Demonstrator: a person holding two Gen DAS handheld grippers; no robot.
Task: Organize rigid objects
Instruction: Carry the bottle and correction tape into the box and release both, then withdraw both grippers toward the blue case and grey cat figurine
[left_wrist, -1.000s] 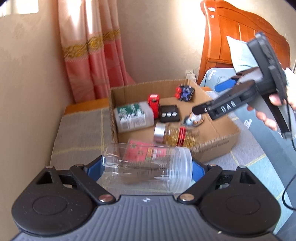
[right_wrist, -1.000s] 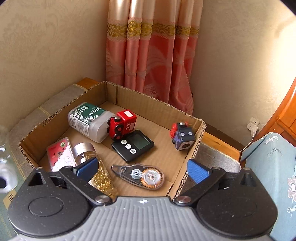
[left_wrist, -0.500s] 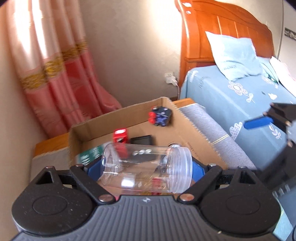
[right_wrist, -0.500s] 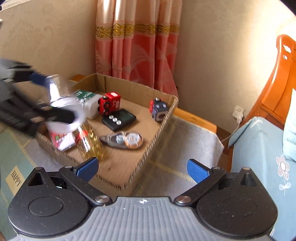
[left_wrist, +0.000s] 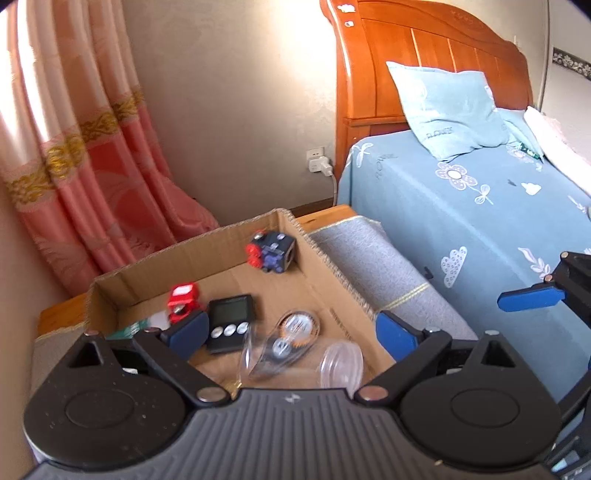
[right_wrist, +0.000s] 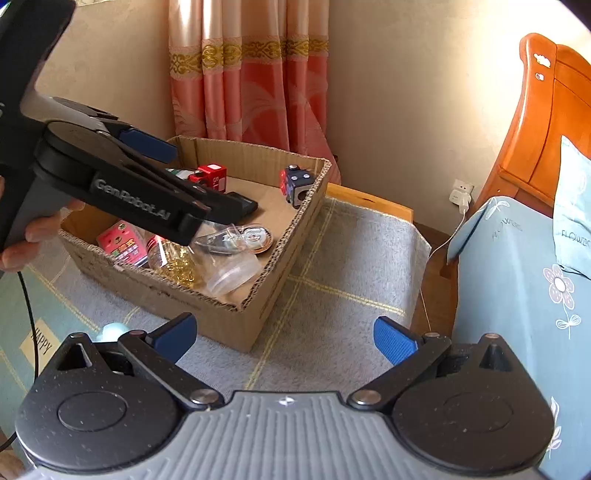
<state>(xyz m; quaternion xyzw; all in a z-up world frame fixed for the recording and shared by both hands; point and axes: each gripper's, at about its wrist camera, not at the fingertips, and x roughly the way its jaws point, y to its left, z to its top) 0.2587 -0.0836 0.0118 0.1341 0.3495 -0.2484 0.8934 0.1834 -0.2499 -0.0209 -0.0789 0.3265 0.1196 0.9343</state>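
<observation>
A clear plastic jar (left_wrist: 295, 362) lies on its side inside the cardboard box (left_wrist: 184, 251), near the front corner (right_wrist: 231, 273), and looks blurred. My left gripper (left_wrist: 290, 334) hangs just above it. Its jaws are opening and the pads are off the jar. The right wrist view shows the left gripper (right_wrist: 214, 181) reaching over the box in a person's hand. My right gripper (right_wrist: 284, 334) is open and empty over the grey mat, in front of the box. Also in the box are a black timer (left_wrist: 229, 321), a correction tape (right_wrist: 255, 236), a red toy car (right_wrist: 208, 173) and a dark cube (right_wrist: 295, 184).
A bottle of golden capsules (right_wrist: 173, 262) and a pink packet (right_wrist: 122, 245) lie at the box's near left. The box stands on a grey mat (right_wrist: 332, 266). A bed with a blue sheet (left_wrist: 461, 221) borders the right, and a pink curtain (left_wrist: 74, 166) hangs behind.
The left gripper carried the clear jar over the box and let it go, so the jar now lies inside. The right gripper drew back from the box toward the bed side.
</observation>
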